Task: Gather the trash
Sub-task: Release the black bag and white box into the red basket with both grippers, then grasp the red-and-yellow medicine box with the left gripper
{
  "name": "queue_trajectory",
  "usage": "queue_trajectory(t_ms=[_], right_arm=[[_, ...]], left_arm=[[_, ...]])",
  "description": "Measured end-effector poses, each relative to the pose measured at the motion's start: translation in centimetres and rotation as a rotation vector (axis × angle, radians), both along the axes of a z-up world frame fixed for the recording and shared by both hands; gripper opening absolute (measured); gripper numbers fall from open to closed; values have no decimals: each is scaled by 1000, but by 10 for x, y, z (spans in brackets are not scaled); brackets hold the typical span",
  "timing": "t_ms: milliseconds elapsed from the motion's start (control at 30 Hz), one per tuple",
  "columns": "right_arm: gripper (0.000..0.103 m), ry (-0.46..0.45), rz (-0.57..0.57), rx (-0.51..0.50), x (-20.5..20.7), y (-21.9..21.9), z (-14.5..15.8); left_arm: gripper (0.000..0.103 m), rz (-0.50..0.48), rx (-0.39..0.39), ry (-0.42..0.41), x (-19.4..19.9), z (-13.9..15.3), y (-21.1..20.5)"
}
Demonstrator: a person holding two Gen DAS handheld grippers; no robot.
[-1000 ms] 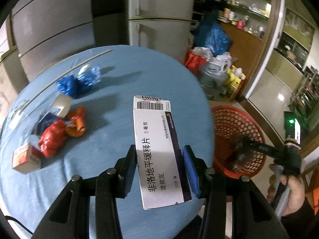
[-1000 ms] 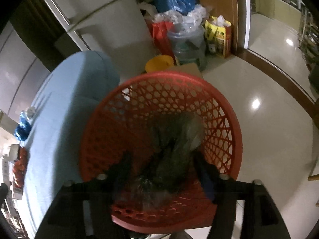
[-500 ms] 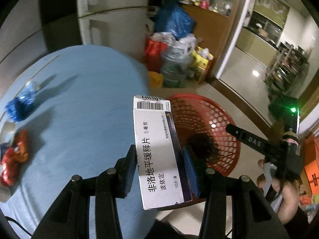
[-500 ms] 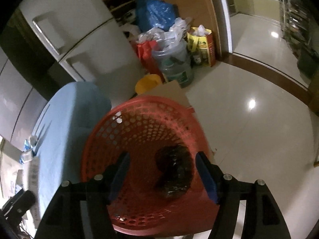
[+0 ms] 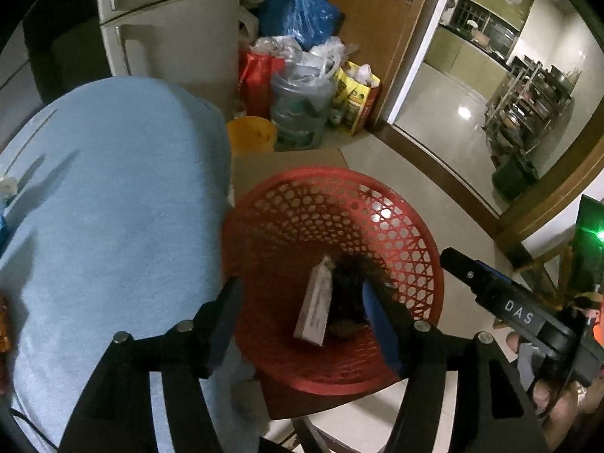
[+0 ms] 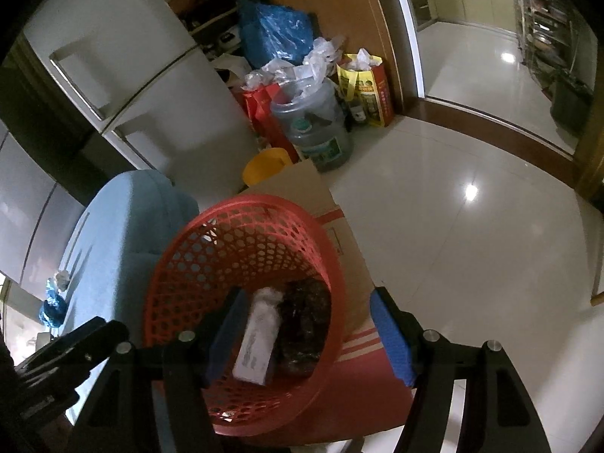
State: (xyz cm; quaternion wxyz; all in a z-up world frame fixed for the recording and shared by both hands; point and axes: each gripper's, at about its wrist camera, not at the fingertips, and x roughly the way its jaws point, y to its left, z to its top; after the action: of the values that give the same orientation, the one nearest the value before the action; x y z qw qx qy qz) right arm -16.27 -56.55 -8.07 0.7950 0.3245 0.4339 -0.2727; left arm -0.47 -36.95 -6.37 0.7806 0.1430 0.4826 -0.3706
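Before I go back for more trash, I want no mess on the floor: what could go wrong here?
The red basket sits on a cardboard box close beside the blue table; a bump from the left hand-held gripper, whose jaws are opening above it, might tip it. The white carton is blurred, maybe mid-drop, and could bounce off the dark wad.

Perforated red plastic basket (image 5: 396, 226), matt blue cloth table (image 5: 113, 207), glossy floor tiles (image 6: 472, 245).
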Motion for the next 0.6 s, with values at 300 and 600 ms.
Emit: queue_trajectory(t_ms=[300, 600], right_arm=[[72, -9, 142, 37, 35, 47, -1], [72, -13, 357, 29, 83, 132, 10]], left_arm=[[68, 179, -35, -44, 11, 17, 97], [70, 486, -50, -90, 18, 25, 236]])
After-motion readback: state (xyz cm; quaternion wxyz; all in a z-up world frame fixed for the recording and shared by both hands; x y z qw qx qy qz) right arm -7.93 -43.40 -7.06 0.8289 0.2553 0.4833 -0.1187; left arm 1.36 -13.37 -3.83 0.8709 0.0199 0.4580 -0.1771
